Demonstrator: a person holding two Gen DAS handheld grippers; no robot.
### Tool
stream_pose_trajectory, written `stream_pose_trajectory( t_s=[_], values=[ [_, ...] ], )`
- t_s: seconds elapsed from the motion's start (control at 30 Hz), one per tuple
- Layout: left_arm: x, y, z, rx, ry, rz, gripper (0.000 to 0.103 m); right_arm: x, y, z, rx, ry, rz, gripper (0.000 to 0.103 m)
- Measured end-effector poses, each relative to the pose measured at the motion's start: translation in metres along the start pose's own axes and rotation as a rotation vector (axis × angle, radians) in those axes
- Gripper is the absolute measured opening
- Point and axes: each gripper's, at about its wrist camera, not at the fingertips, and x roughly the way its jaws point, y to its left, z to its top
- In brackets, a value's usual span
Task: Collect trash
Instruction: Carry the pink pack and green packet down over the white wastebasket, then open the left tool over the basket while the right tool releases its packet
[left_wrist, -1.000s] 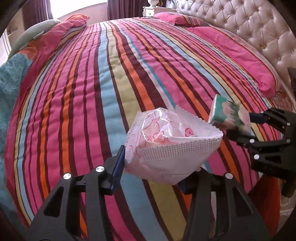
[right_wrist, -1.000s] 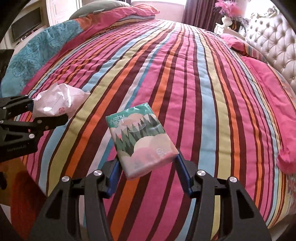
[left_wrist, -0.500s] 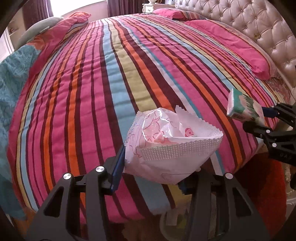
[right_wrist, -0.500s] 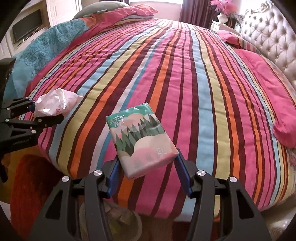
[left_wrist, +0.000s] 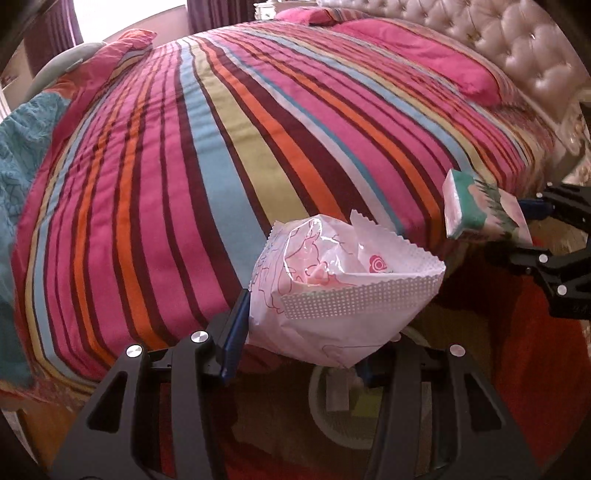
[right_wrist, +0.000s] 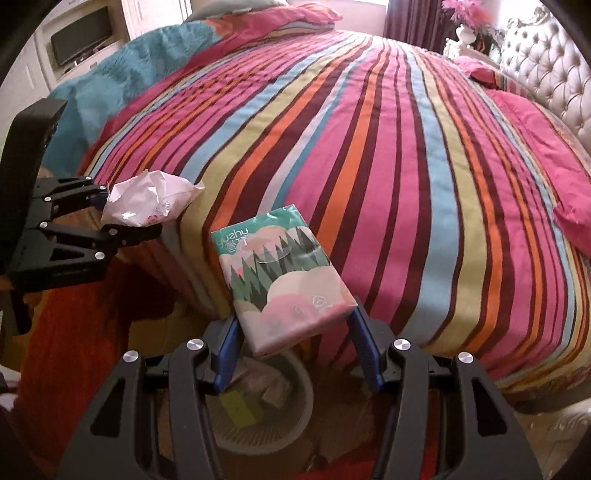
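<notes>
Both grippers have slid back off the bed since a second ago, so now the near edge of the mattress and the floor show below them, where before it was all bedspread.

Biggest thing by far is the bed, covered in a striped bedspread in pink, maroon, orange, olive and light blue. A teal blanket is bunched along the far left side, and pink pillows lie up against a tufted cream headboard. A dark TV sits in a white wall unit in the back left corner, and there are purple curtains by a bright window. The floor next to the bed has a red-orange rug.

Below the grippers on the floor is a round white bin with some paper scraps and a yellow-green bit already inside.

The left gripper is clamped on a crinkly white and pink wrapper, held out past the bed edge, above the bin. The right gripper is clamped on a green tissue pack with a tree print, also hanging over the bin.
</notes>
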Motion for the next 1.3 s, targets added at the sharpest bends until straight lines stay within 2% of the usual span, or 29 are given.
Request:
stream_pose_trajectory(
  t_s=[0.23,0.43,0.57,0.7,0.83,1.1,1.3],
  values=[
    [0.009,-0.022,-0.039,0.018,0.06,-0.035,0.045,0.021,0.013,-0.034,0.008,0.108,0.049,0.052],
    [0.03,-0.052,-0.066,0.116,0.151,-0.05,0.043,0.053,0.023,-0.054,0.008,0.245,0.084,0.052],
    [0.044,-0.064,-0.068,0.146,0.226,-0.069,0.043,0.079,0.022,-0.06,0.033,0.372,0.102,0.052],
    [0.07,-0.07,-0.071,0.155,0.336,-0.068,0.043,0.101,0.018,-0.061,0.075,0.454,0.126,0.052],
    [0.093,-0.077,-0.072,0.176,0.41,-0.072,0.043,0.126,0.013,-0.062,0.117,0.53,0.139,0.052],
    [0.151,-0.087,-0.08,0.182,0.581,-0.061,0.043,0.162,0.015,-0.074,0.111,0.656,0.099,0.052],
    [0.187,-0.081,-0.088,0.146,0.697,-0.066,0.043,0.193,0.01,-0.096,0.138,0.791,0.08,0.052]
  ],
)
